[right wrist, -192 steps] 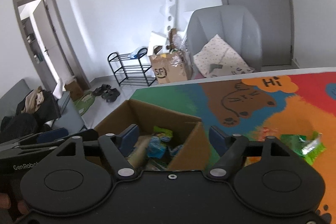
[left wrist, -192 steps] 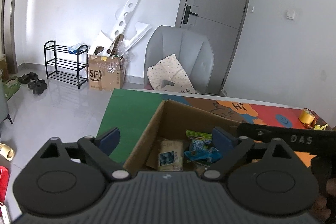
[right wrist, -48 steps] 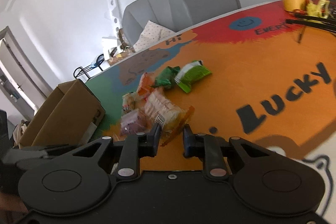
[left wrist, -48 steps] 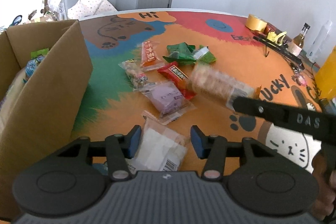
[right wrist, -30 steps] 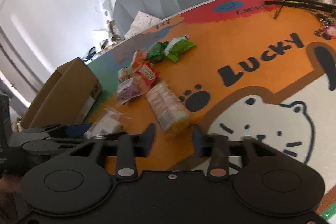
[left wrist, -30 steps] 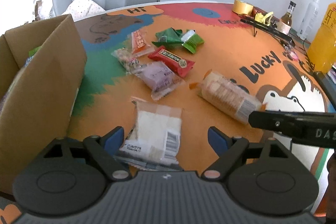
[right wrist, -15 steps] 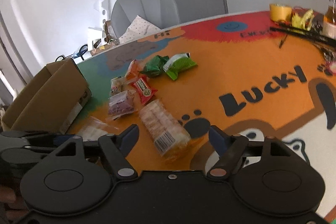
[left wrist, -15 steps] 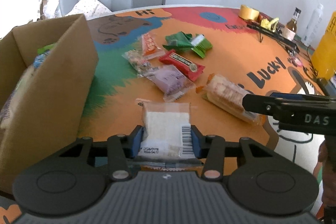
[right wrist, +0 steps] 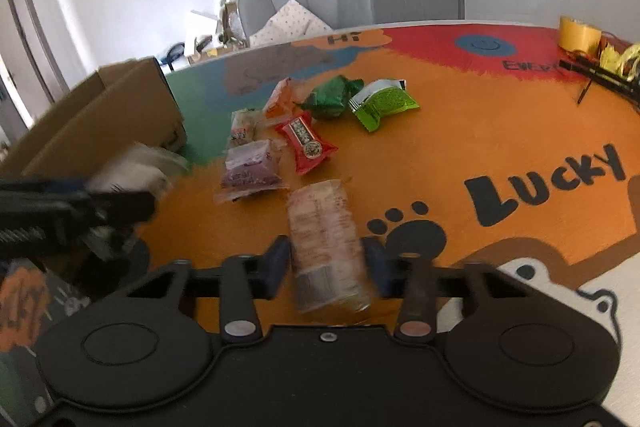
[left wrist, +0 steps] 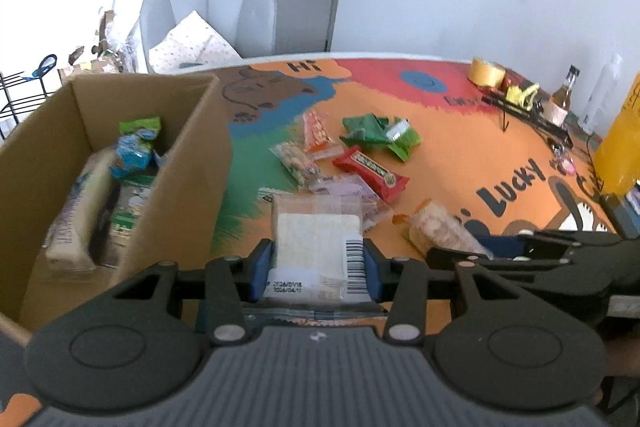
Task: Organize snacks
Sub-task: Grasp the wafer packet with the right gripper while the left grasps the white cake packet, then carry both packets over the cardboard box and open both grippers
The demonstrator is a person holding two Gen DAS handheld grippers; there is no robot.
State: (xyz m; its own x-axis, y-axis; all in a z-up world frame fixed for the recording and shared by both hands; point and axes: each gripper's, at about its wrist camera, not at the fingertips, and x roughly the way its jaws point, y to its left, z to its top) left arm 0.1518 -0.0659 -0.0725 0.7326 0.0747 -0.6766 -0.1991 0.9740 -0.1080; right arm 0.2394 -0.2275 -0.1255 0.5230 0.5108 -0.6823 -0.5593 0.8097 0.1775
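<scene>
A: Two packets in hand, one per tool. Left wrist view first: left gripper [left wrist: 316, 269] is clamped on the white packet [left wrist: 316, 239], blue pads [left wrist: 262, 269] pressing both its sides, barcode end nearest the tool. Cardboard box [left wrist: 188, 163] sits forward-left of the jaws, open top, several snacks already inside.

B: Right side?

A: Right wrist view: right gripper [right wrist: 326, 269] has the cracker sleeve [right wrist: 326, 243] between its jaws, and they're closing on it now. Pads look to be at the wrapper, but it's blurred, so I can't call the contact firm. Sleeve points straight ahead of the tool.

B: How to do this step well?

A: My read: let the right grip settle before lifting; a long sleeve held near one end will likely droop. Left one goes over the near box wall, then release low so it doesn't knock the upright packs.

B: What's left on the table?

A: Ahead of both tools: purple packet [right wrist: 250, 167], red packet [right wrist: 306, 143], two green packets [right wrist: 384, 103], a couple of clear ones. Surface is a bright printed mat [right wrist: 500, 131], orange mostly, "LUCKY" lettering to the right.

B: Room?

A: Grey chair [left wrist: 212, 11] past the far table edge, grey door behind it, white walls. Tape roll [left wrist: 486, 73] and bottles far right.
</scene>
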